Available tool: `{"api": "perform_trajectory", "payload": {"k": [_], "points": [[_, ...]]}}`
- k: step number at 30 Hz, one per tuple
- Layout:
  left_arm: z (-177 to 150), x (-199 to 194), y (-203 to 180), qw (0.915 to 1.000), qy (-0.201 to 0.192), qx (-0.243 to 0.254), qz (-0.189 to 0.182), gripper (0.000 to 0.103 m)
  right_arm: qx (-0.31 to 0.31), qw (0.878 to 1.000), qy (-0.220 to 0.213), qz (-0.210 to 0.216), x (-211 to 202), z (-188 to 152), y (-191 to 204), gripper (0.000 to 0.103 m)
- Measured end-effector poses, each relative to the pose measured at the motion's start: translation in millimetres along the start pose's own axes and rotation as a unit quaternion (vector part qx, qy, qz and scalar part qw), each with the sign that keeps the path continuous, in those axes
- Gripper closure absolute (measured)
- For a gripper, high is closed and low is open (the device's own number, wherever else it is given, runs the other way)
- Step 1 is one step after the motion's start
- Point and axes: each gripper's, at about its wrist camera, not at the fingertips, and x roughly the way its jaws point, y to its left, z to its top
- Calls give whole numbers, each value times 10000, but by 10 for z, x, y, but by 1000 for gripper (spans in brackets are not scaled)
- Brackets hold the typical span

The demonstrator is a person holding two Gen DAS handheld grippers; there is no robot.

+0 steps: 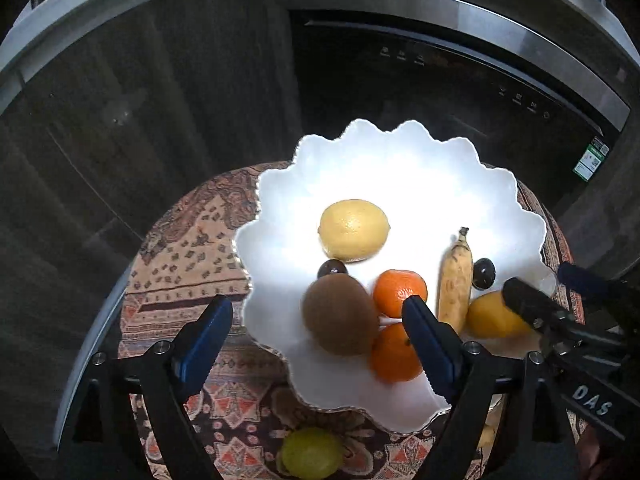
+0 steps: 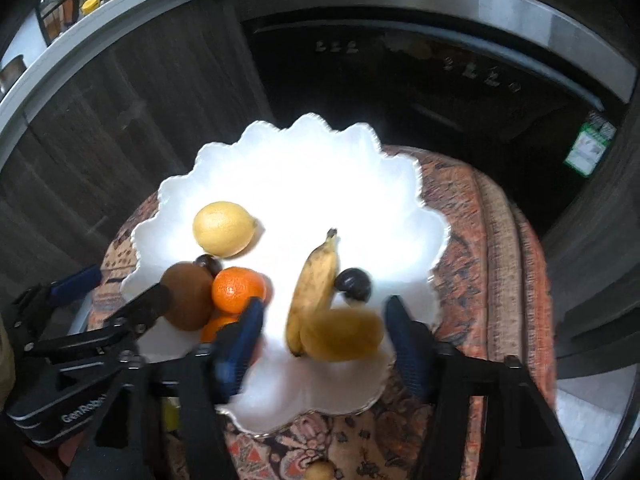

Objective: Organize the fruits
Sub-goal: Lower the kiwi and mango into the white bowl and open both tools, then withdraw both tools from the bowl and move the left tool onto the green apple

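A white scalloped plate (image 1: pixel 400 168) fills the middle of both views and carries the fruit. In the left wrist view a lemon (image 1: pixel 354 230) lies near the plate's centre, with a dark plum (image 1: pixel 332 269) just below it and a brown kiwi (image 1: pixel 340 314) lower still. Right of the kiwi sit two oranges (image 1: pixel 400 292), one above the other, then a small spotted banana (image 1: pixel 456 280) pointing up the frame, a second dark plum (image 1: pixel 484 273) at its right side, and a yellow fruit (image 1: pixel 494 316) at lower right.

The left gripper (image 1: pixel 318 320) has its jaws spread wide on either side of the kiwi, pads clear of it. In the right wrist view the right gripper (image 2: pixel 324 328) also stands spread, the blurred yellow fruit and the banana's base lying between its blue fingers (image 2: pixel 404 340), untouched.

The plate rests on a patterned cloth (image 1: pixel 192 248). A green-yellow fruit (image 1: pixel 310 456) lies on the cloth at the bottom edge. Dark cabinets (image 1: pixel 140 100) fill the upper frame.
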Motion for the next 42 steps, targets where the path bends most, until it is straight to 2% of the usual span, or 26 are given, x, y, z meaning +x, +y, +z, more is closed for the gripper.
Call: {"api": "perform_trajectory", "payload": {"k": [2,10,15,30,42], "points": [[-8,-58,18,9999,-71,-11,105,9,-40,9998,-125,-155,-78,14,17,25],[-88,-257,139,9995,-153,-171,233,9,-208,9978,-350,-522,-315,11,123,17],[-167,-479,196,9988,-313,-196,323,4,-226,9967,-447,-646,-477,-47,186,13],[-481,-1006,301,9969,-595,-234,447,0,-250,9938,-745,-785,-1009,-359,351,13],[-713,-1037,358,9974,-523,-249,421,0,-273,9935,-777,-790,-1088,-593,435,13]]}}
